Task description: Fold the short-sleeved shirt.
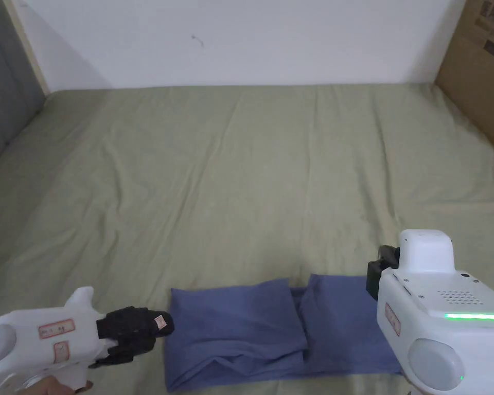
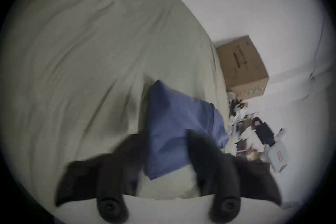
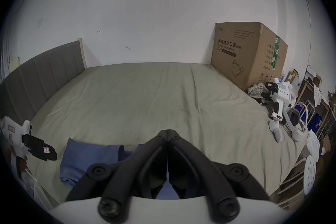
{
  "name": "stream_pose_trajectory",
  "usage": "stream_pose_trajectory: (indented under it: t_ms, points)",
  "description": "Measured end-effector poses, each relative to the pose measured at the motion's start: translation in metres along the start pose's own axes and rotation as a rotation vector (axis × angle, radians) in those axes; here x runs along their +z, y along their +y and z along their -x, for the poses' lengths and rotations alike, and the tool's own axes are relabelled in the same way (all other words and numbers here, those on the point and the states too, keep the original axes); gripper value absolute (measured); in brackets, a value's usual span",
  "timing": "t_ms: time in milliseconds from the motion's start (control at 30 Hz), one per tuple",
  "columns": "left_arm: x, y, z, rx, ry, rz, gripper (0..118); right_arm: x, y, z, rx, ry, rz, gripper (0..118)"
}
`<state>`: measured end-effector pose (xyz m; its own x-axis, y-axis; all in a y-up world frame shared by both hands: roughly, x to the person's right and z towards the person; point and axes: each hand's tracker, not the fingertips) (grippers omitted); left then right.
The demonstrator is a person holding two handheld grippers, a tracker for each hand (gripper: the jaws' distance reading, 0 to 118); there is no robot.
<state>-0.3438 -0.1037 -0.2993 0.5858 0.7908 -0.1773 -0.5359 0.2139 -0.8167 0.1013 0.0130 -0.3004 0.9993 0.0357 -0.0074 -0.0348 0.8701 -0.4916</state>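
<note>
We see the blue short-sleeved shirt (image 1: 271,331) lying folded into a wide strip on the green bed (image 1: 251,175), at about 6 o'clock in the head view, close to the near edge. Its left half overlaps the right half along a crease near the middle.

Our left claw (image 1: 161,324) sits at roughly 8 o'clock, just beside the shirt's left edge and not gripping it. In the left gripper view its jaws stand apart, with the shirt's end showing between them, though that picture is blurred.

Our right claw (image 3: 168,130) hangs over the shirt's right end, at about 4 o'clock in the head view. In the right gripper view its jaws are pressed together at the tips, with nothing caught between them; the blue cloth lies below them.

A cardboard box (image 3: 249,53) stands at the bed's far right corner, near 2 o'clock, against the white wall (image 1: 230,41).
</note>
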Motion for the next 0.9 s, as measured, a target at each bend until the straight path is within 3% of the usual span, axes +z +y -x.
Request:
stream_pose_trajectory:
  t_ms: [33, 100, 133, 267, 500, 533, 600, 633, 667, 733, 900]
  points:
    - [-0.003, -0.005, 0.006, 0.038, -0.046, 0.019, 101, 0.000, 0.000, 0.004, 0.007, 0.006, 0.000, 2]
    - [-0.014, -0.011, 0.015, 0.070, -0.073, 0.052, 116, 0.001, 0.001, 0.013, 0.027, 0.007, -0.001, 2]
    - [-0.017, -0.011, 0.019, 0.064, -0.085, 0.038, 118, 0.001, 0.002, 0.017, 0.037, 0.012, -0.002, 2]
    - [-0.033, -0.004, 0.017, 0.100, -0.200, 0.004, 118, 0.001, 0.004, 0.028, 0.046, 0.047, 0.014, 2]
    - [-0.066, 0.008, -0.010, 0.026, -0.173, 0.134, 117, 0.001, 0.009, 0.035, 0.036, 0.070, 0.019, 2]
    - [-0.069, 0.008, -0.012, 0.012, -0.184, 0.150, 103, 0.000, 0.009, 0.035, 0.034, 0.071, 0.020, 2]
    - [-0.073, 0.014, -0.006, 0.019, -0.156, 0.185, 4, -0.001, 0.010, 0.034, 0.030, 0.069, 0.027, 2]
    - [-0.073, 0.010, -0.003, 0.014, 0.047, 0.147, 4, -0.001, 0.010, 0.033, 0.029, 0.068, 0.029, 2]
    - [-0.072, 0.009, 0.002, -0.036, 0.041, 0.158, 4, -0.001, 0.010, 0.033, 0.029, 0.065, 0.030, 2]
    - [-0.072, 0.017, 0.023, 0.071, -0.117, 0.170, 4, 0.001, 0.010, 0.030, 0.029, 0.061, 0.030, 2]
    - [-0.059, 0.024, 0.015, -0.002, -0.083, 0.183, 4, 0.001, 0.007, 0.026, 0.017, 0.046, 0.038, 2]
